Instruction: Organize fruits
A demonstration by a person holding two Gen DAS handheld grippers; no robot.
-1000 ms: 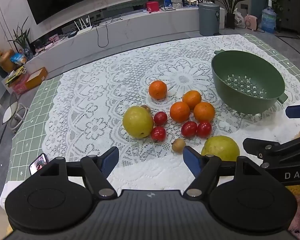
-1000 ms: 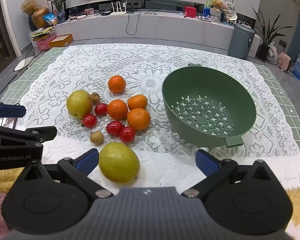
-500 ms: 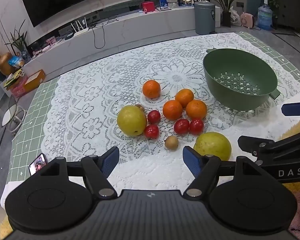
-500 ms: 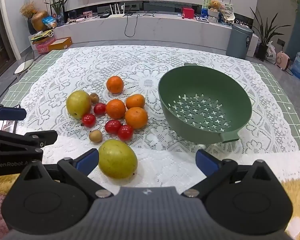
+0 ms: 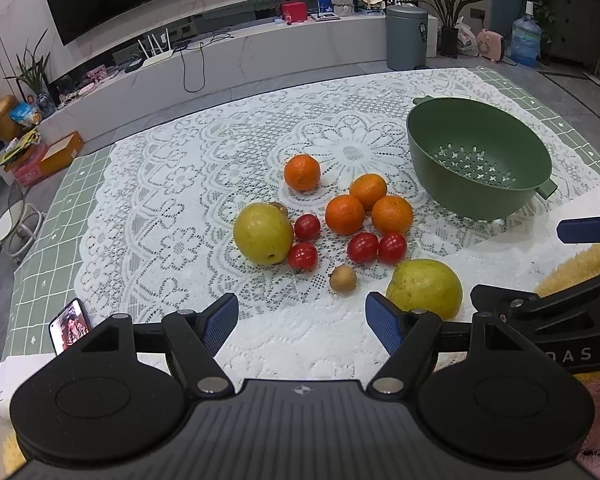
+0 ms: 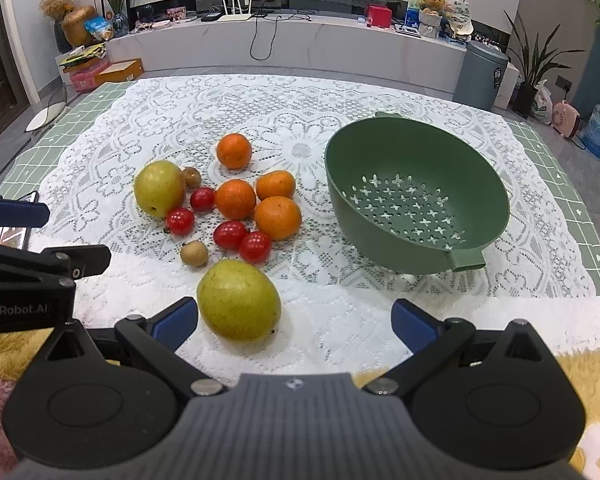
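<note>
Right gripper (image 6: 294, 320) open, pear (image 6: 239, 300) just ahead; colander (image 6: 416, 194) beyond

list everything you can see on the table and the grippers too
round oranges: four, orange, mid-cloth; three clustered, one apart farther back
small red tomatoes: four, red, two pairs in front of and beside the oranges
large yellow-green fruits: two, one nearest the right gripper, one at the pile's left
small brown round fruits: two, one in front, one behind the left big fruit
green plastic colander: one, empty, right of the fruit
white lace tablecloth: one, over green checked cover
phone: one, screen lit, near-left edge
left gripper: jaws open, empty
right gripper: jaws open, empty
</note>
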